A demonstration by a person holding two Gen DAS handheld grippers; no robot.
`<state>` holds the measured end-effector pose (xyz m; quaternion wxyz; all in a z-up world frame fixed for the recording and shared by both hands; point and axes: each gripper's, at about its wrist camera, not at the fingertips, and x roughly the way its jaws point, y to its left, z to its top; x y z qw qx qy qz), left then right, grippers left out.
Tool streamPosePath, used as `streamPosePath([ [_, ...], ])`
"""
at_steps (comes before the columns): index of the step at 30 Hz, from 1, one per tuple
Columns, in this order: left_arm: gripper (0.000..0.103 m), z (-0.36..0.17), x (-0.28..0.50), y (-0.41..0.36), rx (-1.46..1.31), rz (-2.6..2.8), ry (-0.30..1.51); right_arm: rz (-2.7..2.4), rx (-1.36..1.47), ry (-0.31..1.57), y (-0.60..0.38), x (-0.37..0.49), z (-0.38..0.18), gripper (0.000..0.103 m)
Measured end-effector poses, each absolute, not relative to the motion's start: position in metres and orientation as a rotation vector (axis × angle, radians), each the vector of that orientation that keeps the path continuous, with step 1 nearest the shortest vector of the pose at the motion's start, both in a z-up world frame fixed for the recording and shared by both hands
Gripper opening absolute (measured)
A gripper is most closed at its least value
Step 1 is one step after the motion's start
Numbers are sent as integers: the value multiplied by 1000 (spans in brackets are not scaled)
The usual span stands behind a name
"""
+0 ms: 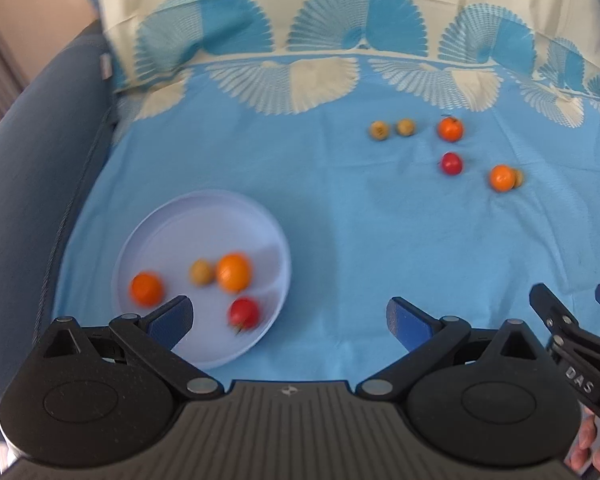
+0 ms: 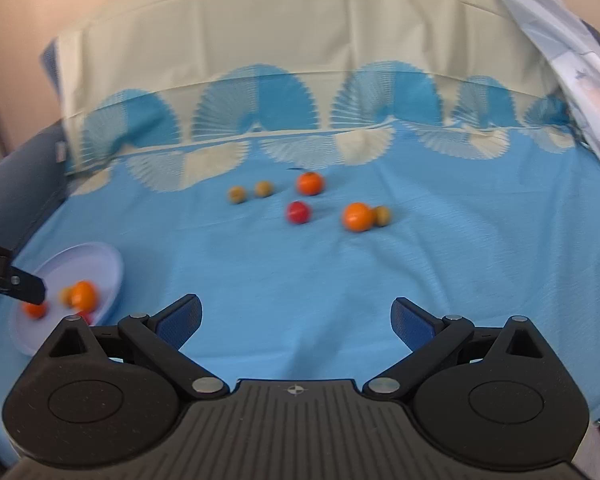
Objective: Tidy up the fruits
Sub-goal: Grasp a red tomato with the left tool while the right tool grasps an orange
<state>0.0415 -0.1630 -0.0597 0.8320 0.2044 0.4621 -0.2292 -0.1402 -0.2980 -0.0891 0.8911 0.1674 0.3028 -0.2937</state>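
Left wrist view: our left gripper (image 1: 290,316) hangs with jaws apart over the round pale-lilac plastic plate (image 1: 168,224) holding four fruits. Beyond the plate, six loose fruits (image 2: 299,212) lie before our right gripper (image 2: 296,316), jaws apart.

Left claw (image 1: 290,320) and right claw (image 2: 296,320) both gape wide, apparently empty, held side by side.

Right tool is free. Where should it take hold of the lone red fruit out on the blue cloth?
Grip the small round red fruit across its widest middle, coming from above. It sits apart from its neighbours, so the open right tool probably has room on both sides.
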Motion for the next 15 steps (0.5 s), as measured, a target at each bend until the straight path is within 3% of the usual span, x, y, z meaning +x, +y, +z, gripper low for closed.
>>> streamPosePath([
  [5,103,-86,74,-249,455,-532,974,-711,369,591,-358,-102,-131,98],
  [8,103,-106,102,-297,437,-563,1009,-728,417,613,-391,-72,-156,84],
  [9,103,-114,110,-311,433,-570,1022,-717,436,608,-401,-62,-162,71],
  [10,103,-121,117,-325,433,-576,1034,-708,443,609,-409,-53,-167,65],
  [15,103,-160,143,-380,463,-601,1080,-678,396,622,-432,-21,-187,60],
])
